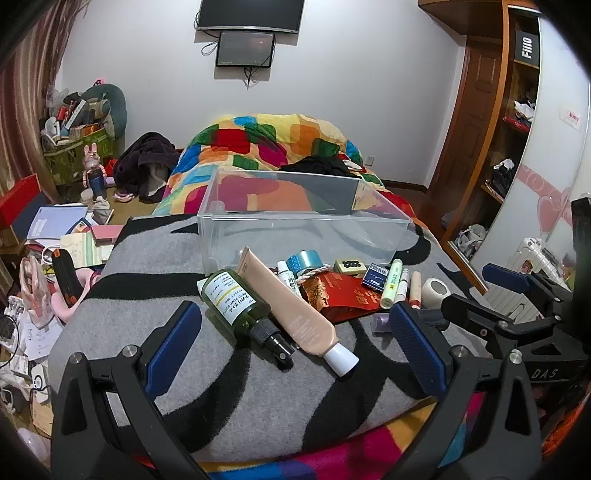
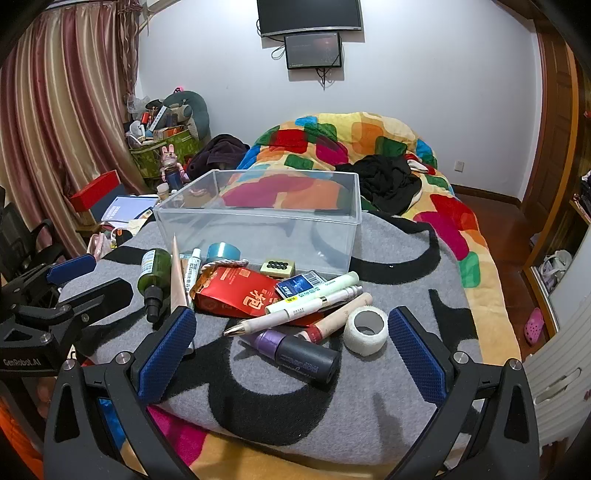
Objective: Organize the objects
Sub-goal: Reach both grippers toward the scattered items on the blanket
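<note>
— Where's the clear bin [image 1: 306,218]?
— Far side of the grey blanket [image 1: 147,258], clutter just near of it.
— And the claws?
— Left gripper [image 1: 295,334] spread around the green spray bottle [image 1: 236,299]; right gripper [image 2: 291,339] spread around the purple tube [image 2: 295,350], its label unreadable.

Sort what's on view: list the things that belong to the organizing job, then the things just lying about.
For the job:
clear plastic bin
green spray bottle with black nozzle
beige squeeze tube with white cap
blue tape roll
red paper packet
white gauze tape roll
dark cylindrical purple-ended tube

Lying about:
colourful patchwork quilt
black clothing heap
wall-mounted screens
striped curtain
</note>
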Available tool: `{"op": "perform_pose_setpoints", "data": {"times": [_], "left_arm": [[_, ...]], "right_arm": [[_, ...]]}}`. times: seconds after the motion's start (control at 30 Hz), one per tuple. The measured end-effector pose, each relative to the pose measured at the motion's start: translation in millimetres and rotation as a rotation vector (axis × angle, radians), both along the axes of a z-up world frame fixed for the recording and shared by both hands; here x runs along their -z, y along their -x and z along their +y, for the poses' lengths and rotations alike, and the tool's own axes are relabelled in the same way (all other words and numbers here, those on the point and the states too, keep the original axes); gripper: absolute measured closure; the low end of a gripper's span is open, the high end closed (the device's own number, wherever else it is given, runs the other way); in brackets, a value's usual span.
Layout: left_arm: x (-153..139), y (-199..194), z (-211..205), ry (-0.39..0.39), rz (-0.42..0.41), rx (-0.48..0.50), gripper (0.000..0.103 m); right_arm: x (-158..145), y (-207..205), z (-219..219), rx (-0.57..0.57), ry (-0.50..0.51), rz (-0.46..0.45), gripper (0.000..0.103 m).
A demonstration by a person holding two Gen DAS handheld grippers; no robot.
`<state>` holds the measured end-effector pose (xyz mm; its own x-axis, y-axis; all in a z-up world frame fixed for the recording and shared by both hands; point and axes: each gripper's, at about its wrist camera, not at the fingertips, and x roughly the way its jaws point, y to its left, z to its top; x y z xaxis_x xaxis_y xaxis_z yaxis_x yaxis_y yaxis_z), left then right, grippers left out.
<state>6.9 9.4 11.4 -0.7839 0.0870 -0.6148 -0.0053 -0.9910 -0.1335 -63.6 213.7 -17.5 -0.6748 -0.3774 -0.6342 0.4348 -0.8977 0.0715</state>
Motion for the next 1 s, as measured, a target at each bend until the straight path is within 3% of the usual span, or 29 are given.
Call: {"op": "perform_pose_setpoints", "data": {"times": [1.0], "left_arm": [[0.9,-1.9,-3.7,-0.012,-0.008,-0.006,0.000]], "right_arm": [[3.0,0.2,-0.4,-0.003,0.004,-0.007,0.000]]}}
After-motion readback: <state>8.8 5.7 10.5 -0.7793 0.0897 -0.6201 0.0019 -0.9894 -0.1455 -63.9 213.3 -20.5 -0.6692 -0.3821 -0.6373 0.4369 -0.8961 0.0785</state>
